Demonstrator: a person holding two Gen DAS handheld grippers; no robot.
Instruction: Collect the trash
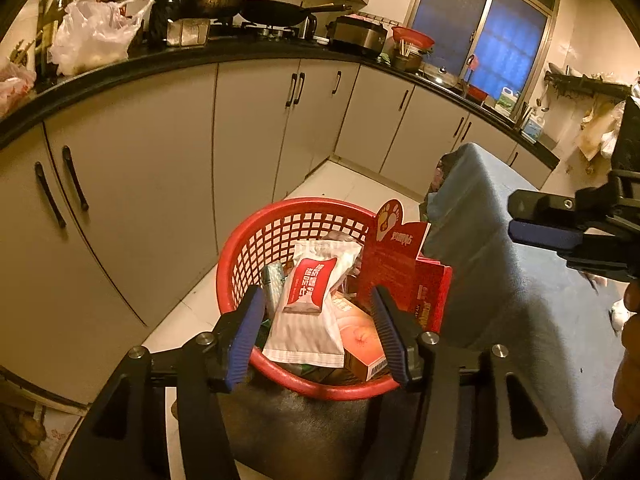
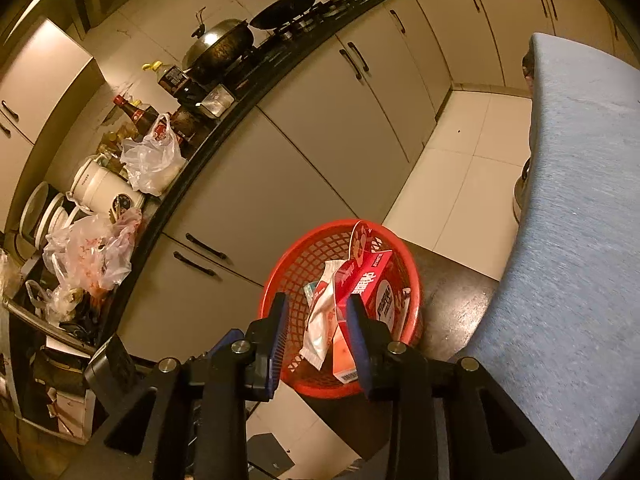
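A red plastic basket stands on a dark stool beside the table. It holds a white and red sachet, a white pouch, a red carton and an orange box. My left gripper is open and empty, just above the basket's near rim. The basket also shows in the right wrist view, with the red carton and white pouch in it. My right gripper is open and empty above the basket; its fingers show at the right of the left wrist view.
A table under a blue-grey cloth stands right of the basket. White cabinets under a black counter run along the left and back, with pans, bottles and plastic bags. White floor tiles lie beyond the basket.
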